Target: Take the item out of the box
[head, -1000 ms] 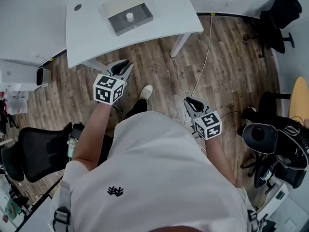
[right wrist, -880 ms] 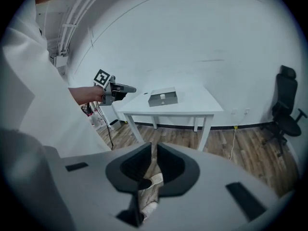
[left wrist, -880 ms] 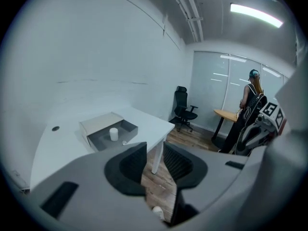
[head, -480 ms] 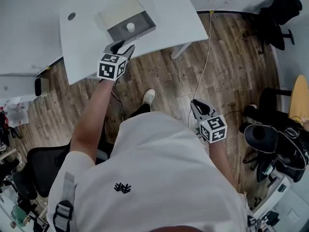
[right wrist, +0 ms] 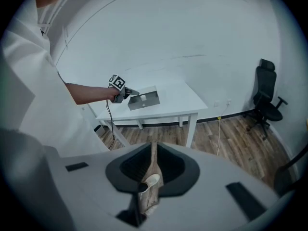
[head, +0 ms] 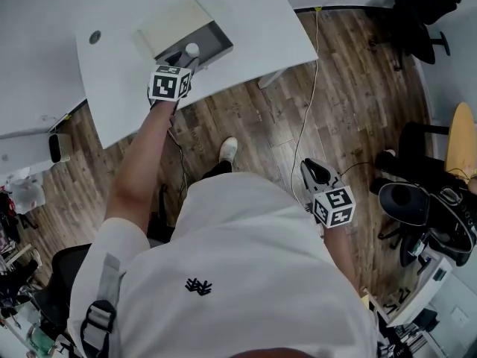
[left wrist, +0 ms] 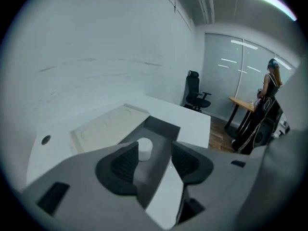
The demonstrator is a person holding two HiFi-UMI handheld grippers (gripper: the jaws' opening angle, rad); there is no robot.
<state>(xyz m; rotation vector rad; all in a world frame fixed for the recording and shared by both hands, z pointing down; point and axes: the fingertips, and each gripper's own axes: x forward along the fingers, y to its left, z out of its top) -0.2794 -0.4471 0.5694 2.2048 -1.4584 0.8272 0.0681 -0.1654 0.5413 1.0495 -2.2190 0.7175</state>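
Left gripper (head: 185,57) (left wrist: 155,158): held out over the near edge of the white worktop (head: 246,13) (left wrist: 195,121), pointing downward into the open grey box (head: 216,42) (left wrist: 161,125). Its fingers (left wrist: 122,165) stand wide apart and have just been opening. Nothing is pressed between them.

Item (head: 192,49) (left wrist: 145,148): a small white cylinder, upright on the floor of the box. In the left gripper view it shows in the gap between the fingers, close to the left one and just beyond the tips. No contact with either finger is visible.

Box: sits on the worktop toward its near edge. A pale beige lid panel (head: 168,22) (left wrist: 103,128) lies flat against its far-left side, touching it.

Right gripper (head: 314,170) (right wrist: 153,170): held low at the person's right side, well apart from the worktop and above the wooden floor (head: 358,88). Its fingers are drawn together to a narrow slit and carry nothing. Only floor boards and a shoe tip show through the slit. The right gripper view shows the left gripper at the box from a distance.
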